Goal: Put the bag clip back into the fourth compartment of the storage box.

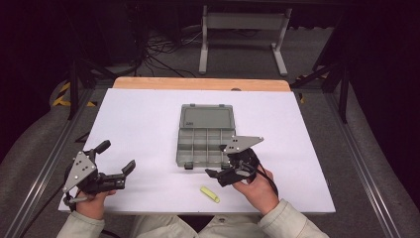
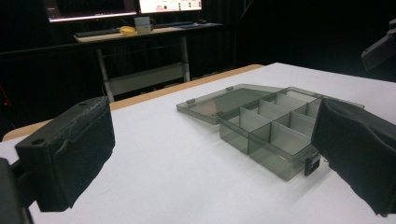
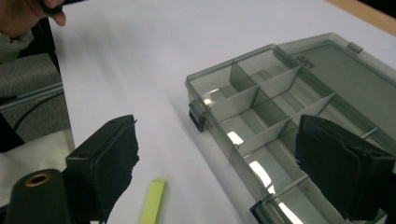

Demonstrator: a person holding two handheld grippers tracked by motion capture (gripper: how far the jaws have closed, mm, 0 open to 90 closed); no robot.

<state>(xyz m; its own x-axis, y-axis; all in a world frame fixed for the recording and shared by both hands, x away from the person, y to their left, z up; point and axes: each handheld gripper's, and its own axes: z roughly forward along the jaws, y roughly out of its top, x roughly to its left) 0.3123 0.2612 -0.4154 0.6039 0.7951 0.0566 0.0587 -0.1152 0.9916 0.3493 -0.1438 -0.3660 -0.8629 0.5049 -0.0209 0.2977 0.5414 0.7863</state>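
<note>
A smoky grey compartment box (image 1: 205, 144) lies open at the table's middle, its lid (image 1: 207, 117) folded flat on the far side and its compartments (image 3: 261, 98) empty. A small yellow-green stick (image 1: 210, 194) lies on the white table near the front edge. My right gripper (image 1: 218, 168) is open at the box's front right corner. In the right gripper view (image 3: 222, 154) one jaw hangs over the compartments, the other over bare table beside the stick (image 3: 154, 200). My left gripper (image 1: 119, 155) rests open at the front left, with the box (image 2: 271, 140) ahead between its jaws (image 2: 210, 135).
The white table top (image 1: 143, 124) ends in a wooden strip (image 1: 198, 83) at the far side. Metal rails (image 1: 44, 168) run along both sides. A white desk frame (image 1: 242, 34) and floor cables lie beyond.
</note>
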